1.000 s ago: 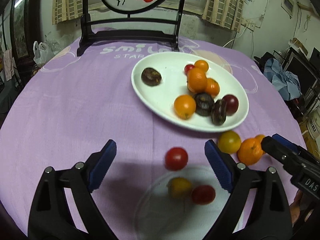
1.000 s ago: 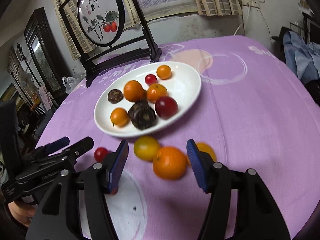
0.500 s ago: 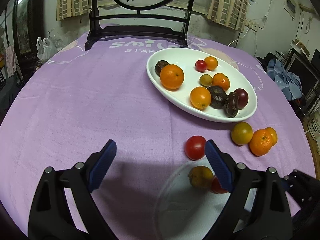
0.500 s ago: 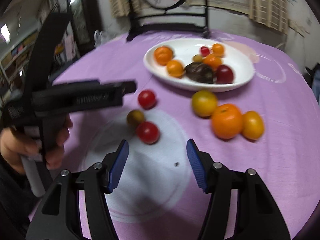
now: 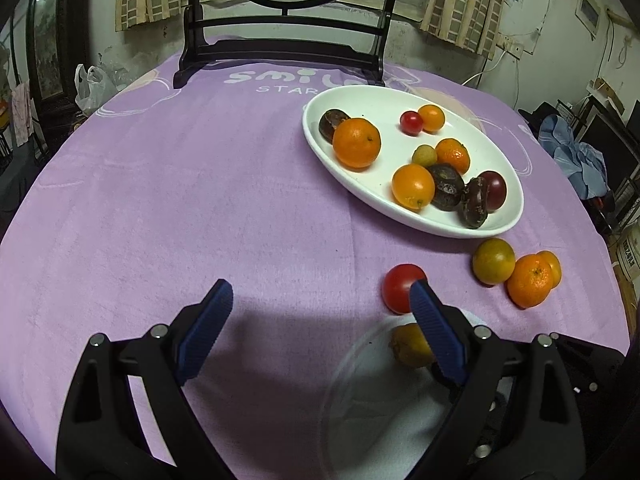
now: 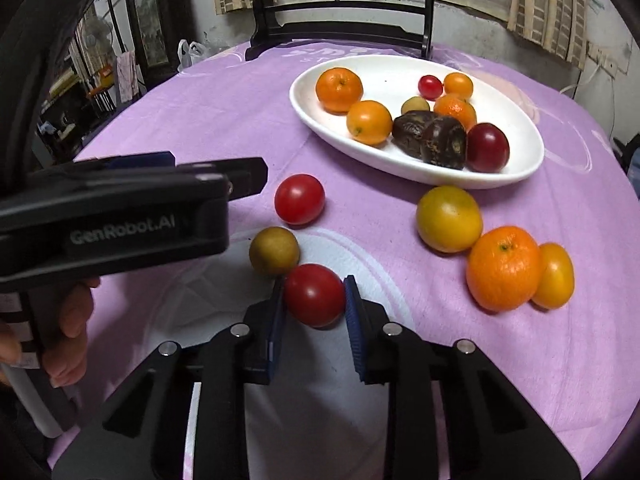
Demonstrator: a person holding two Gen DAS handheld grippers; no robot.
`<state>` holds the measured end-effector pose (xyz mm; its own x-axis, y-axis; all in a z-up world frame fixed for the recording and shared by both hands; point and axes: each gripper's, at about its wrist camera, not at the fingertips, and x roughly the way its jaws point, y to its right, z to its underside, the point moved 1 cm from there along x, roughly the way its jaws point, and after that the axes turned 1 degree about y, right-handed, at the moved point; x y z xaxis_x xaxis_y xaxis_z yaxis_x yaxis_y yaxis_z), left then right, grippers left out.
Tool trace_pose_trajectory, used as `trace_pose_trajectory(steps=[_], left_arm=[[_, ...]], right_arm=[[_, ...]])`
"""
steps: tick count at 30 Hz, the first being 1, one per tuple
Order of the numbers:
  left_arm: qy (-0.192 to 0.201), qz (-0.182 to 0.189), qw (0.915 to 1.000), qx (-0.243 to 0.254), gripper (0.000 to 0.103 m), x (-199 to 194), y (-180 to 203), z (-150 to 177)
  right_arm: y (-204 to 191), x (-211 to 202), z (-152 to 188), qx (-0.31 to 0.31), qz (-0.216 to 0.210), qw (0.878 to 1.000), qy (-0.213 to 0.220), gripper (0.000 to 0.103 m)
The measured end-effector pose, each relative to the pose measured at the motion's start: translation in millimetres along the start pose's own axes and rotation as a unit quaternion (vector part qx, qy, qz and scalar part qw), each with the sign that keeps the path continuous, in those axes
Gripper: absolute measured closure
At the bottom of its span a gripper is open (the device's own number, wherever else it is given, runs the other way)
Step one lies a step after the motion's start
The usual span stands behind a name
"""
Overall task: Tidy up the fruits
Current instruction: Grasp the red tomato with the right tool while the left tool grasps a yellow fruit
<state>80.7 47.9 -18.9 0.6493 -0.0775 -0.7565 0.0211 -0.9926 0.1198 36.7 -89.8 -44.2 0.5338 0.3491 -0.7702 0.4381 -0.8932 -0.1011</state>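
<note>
My right gripper (image 6: 315, 294) is shut on a red tomato (image 6: 315, 294) that rests on the purple cloth, its blue pads pressing both sides. Touching that tomato's far left is a small brownish-yellow fruit (image 6: 274, 251), and beyond it lies a second red tomato (image 6: 299, 199). A white oval plate (image 6: 524, 136) behind holds several oranges, dark fruits and small tomatoes. My left gripper (image 5: 320, 308) hangs open over bare cloth; its right finger partly hides the second red tomato (image 5: 400, 286) and the brownish fruit (image 5: 408, 346). The left gripper's body (image 6: 120, 204) fills the left of the right wrist view.
A yellow-green fruit (image 6: 449, 218), an orange (image 6: 503, 268) and a small yellow-orange fruit (image 6: 555, 276) lie together right of the held tomato. A dark wooden stand with a round painted screen (image 5: 284, 46) stands at the table's far edge. A person's hand (image 6: 60, 332) grips the left tool.
My right gripper swung left from the orange to the nearer red tomato and shut on it. In the left wrist view the fruits and plate slid rightward; that gripper's jaws stayed wide.
</note>
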Motion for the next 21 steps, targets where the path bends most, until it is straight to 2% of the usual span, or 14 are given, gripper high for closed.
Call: trace_pose_trajectory(steps=[8,14,18,21], left_arm=[[-0.016,0.024,0.9987,0.041,0.011,0.1,25.9,12.8],[-0.029,0.037,0.997,0.062,0.015,3.7,45.0,27.6],[-0.047,0.04,0.9951,0.077,0.051,11.4,51.1,33.8],[-0.04,0.036,0.9947,0.087,0.061,11.1,53.5,35.2]], right_arm=[[57.5,-38.0,5.1,0.092,-0.004,0.995,0.038,0.075],[69.1,-47.0,7.7,0.11,-0.007,0.993,0.048,0.075],[60.6,-45.6,7.9,0.092,-0.01,0.995,0.044,0.075],[57.8,-44.5,7.0,0.086,-0.011,0.995,0.044,0.075]])
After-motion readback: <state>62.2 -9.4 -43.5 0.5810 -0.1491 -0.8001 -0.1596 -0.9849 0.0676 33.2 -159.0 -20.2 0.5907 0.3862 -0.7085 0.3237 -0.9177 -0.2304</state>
